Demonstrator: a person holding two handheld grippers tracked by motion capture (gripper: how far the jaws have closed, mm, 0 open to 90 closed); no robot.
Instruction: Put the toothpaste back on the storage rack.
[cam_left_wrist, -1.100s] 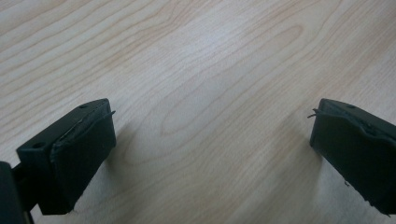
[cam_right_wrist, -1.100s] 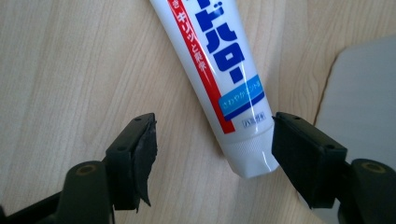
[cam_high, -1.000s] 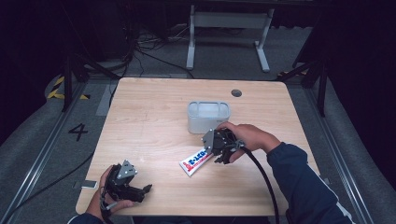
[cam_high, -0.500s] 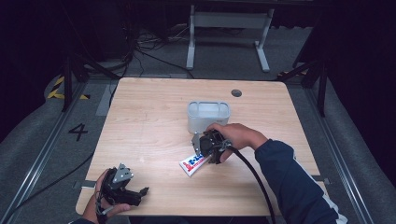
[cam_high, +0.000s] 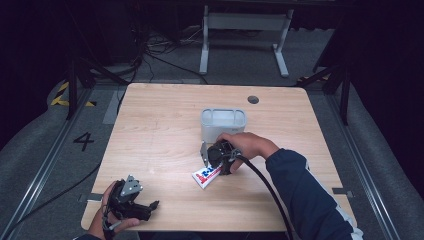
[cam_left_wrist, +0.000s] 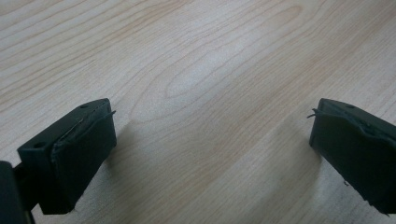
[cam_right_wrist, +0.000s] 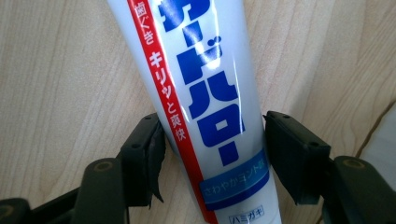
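A white toothpaste tube (cam_high: 205, 177) with blue and red print lies flat on the wooden table (cam_high: 160, 130), in front of a pale bin. My right gripper (cam_high: 216, 166) points down over its near end. In the right gripper view the tube (cam_right_wrist: 205, 84) runs between the two black jaws of my right gripper (cam_right_wrist: 215, 144); they have just been closing and their pads touch both of its edges. My left gripper (cam_high: 151, 205) rests at the table's front left corner. Its jaws stand wide apart over bare wood (cam_left_wrist: 212, 140) with nothing between them.
A pale plastic bin (cam_high: 223, 122) stands upright just behind the right hand. A round cable hole (cam_high: 253, 99) sits near the far right edge. Beyond the table is a white metal stand (cam_high: 245, 22) with cables on the dark floor.
The right hand has come left and down onto the tube, which now lies between its jaws. The left hand has stayed at the front left corner.
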